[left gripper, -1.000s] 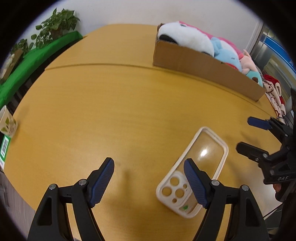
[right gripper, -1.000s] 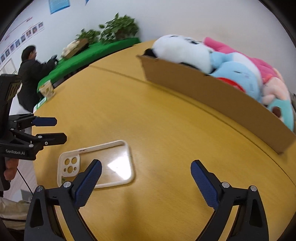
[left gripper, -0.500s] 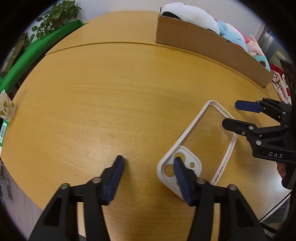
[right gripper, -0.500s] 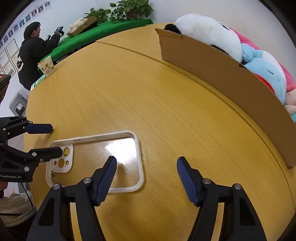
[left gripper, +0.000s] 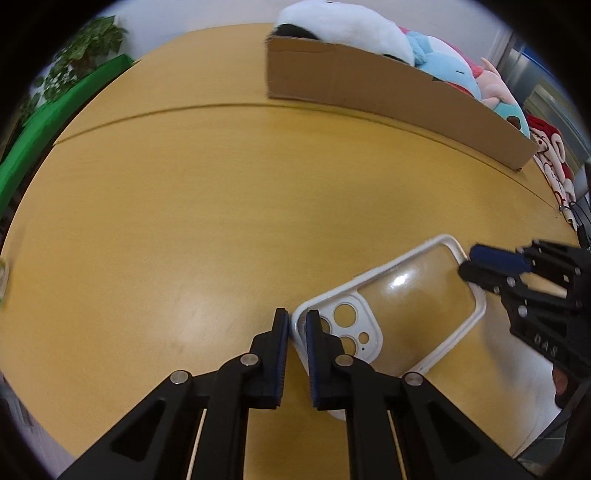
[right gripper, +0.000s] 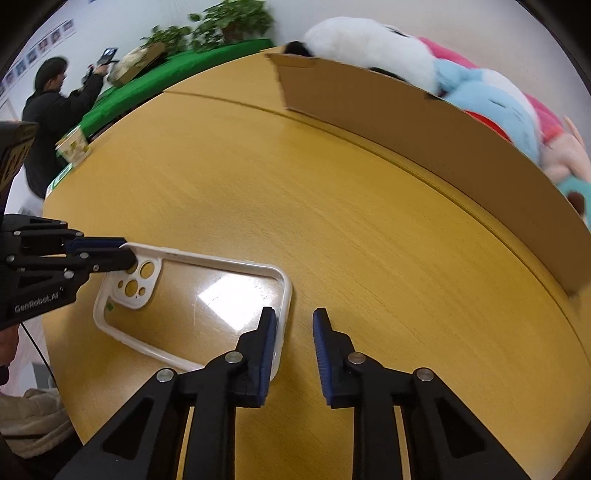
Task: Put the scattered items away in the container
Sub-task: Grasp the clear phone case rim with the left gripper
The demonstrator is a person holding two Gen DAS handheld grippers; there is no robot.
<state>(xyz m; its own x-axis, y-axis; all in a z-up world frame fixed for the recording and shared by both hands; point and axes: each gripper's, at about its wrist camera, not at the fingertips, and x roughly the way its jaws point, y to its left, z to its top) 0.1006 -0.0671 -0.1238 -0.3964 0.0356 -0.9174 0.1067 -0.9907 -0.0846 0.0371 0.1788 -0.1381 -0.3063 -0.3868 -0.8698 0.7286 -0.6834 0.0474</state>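
Observation:
A white-rimmed clear phone case (left gripper: 413, 302) (right gripper: 207, 295) lies flat on the wooden table (left gripper: 221, 203). My left gripper (left gripper: 297, 317) (right gripper: 125, 251) is shut on the rim at the case's camera-hole corner. At the opposite end, my right gripper (right gripper: 293, 317) (left gripper: 469, 264) straddles the rim. Its jaws are closing, with one pad inside the case and a gap still showing at the outer pad. A long cardboard box (left gripper: 369, 81) (right gripper: 424, 136) at the far side of the table holds plush toys (left gripper: 340, 29) (right gripper: 369, 44).
A paper cup (right gripper: 74, 147) stands at the table's far left edge. Beyond it are a person in black (right gripper: 51, 122), a green-covered counter (right gripper: 177, 74) and plants. More red plush (left gripper: 550, 155) lies past the box's right end.
Both grippers' jaws have narrowed from wide open. The left moved right onto the case's camera corner and shut on its rim. The right sank over the other end's rim.

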